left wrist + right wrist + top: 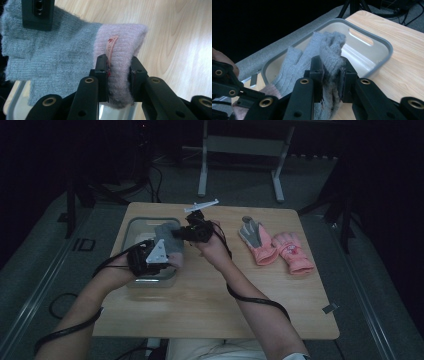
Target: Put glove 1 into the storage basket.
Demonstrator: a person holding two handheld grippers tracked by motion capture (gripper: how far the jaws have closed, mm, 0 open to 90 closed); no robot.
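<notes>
Soft, limp knit, the grey glove (57,55) hangs over the bin (384,45) between our left gripper (117,72), clenched on its pink cuff (122,40), and our right gripper (331,75), pinching its fingers.

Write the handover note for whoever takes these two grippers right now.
Left gripper: shut on the pink cuff of the grey knit glove.
Right gripper: shut on the same glove's finger end.
The glove hangs stretched between both grippers, above the grey-rimmed bin at the table's left.
Two pink gloves lie side by side on the table's right, outside the bin.
Done: grey glove gripped at both ends.
Left: probably set it down; whether its mate is in the bin is not clear.
</notes>
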